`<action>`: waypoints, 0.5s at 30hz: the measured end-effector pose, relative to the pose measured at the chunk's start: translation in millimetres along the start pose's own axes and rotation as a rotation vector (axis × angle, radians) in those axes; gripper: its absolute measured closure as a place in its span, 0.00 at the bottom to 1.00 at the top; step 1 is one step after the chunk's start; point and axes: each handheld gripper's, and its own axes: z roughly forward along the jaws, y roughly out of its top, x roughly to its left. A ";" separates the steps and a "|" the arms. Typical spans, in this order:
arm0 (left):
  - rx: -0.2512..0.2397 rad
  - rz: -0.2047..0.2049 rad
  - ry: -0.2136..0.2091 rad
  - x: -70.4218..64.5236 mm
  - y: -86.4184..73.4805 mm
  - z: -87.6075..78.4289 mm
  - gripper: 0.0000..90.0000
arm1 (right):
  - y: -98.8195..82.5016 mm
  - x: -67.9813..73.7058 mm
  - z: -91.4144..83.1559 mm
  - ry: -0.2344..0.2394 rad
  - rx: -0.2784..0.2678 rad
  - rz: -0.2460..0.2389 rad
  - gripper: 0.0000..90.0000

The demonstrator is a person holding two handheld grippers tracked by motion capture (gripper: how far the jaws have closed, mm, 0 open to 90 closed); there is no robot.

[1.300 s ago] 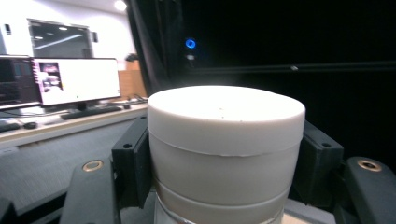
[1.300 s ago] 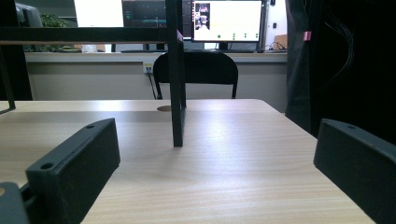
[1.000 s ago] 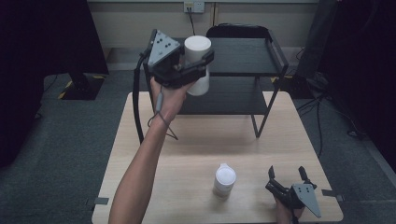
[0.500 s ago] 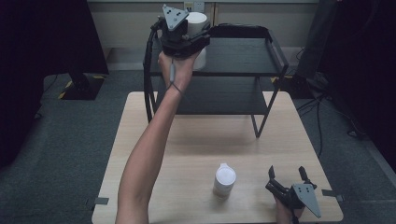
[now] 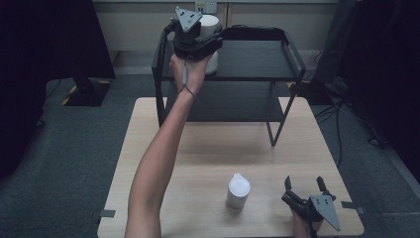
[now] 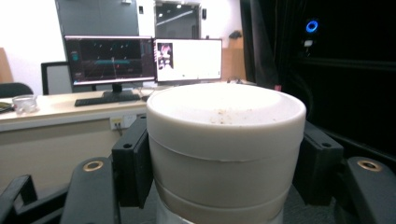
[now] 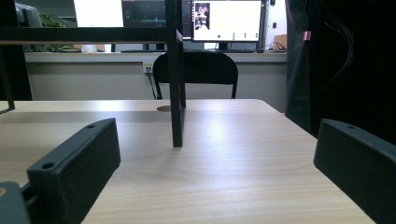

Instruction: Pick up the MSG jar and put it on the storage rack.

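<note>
My left gripper (image 5: 208, 42) is raised over the top shelf of the black rack (image 5: 257, 59), shut on a white cylindrical container (image 5: 210, 29). In the left gripper view the container (image 6: 224, 144) stands upright with both black pads (image 6: 133, 163) pressed on its sides. A second white container (image 5: 238, 191) stands on the wooden table (image 5: 208, 158), near the front. To its right my right gripper (image 5: 304, 189) rests at the table's front right corner, open, with nothing between its fingers (image 7: 74, 168).
The rack has a lower shelf (image 5: 228, 104) and thin black legs (image 7: 175, 93) standing on the table's far half. A black chair (image 7: 196, 70) and desks with monitors (image 6: 187, 58) lie beyond. Bare tabletop spreads between the rack and the near container.
My left gripper carried the white container up and farther away, from in front of the rack to over its top shelf. The right gripper and the near container stayed put.
</note>
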 end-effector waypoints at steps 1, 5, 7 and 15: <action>0.001 -0.001 -0.001 0.3 0.0 -0.2 0.38 | 0.0 0.0 0.0 0.000 0.000 0.000 0.00; -0.011 0.003 0.001 -0.9 -3.4 -1.2 0.38 | 0.0 0.0 0.0 0.000 0.000 0.000 0.00; -0.011 0.001 -0.004 0.7 -3.2 -0.7 0.38 | 0.0 0.0 0.0 0.000 0.000 0.000 0.00; 0.002 -0.003 -0.012 2.6 -0.2 -1.4 0.38 | 0.1 -0.6 0.1 0.003 0.000 0.001 0.00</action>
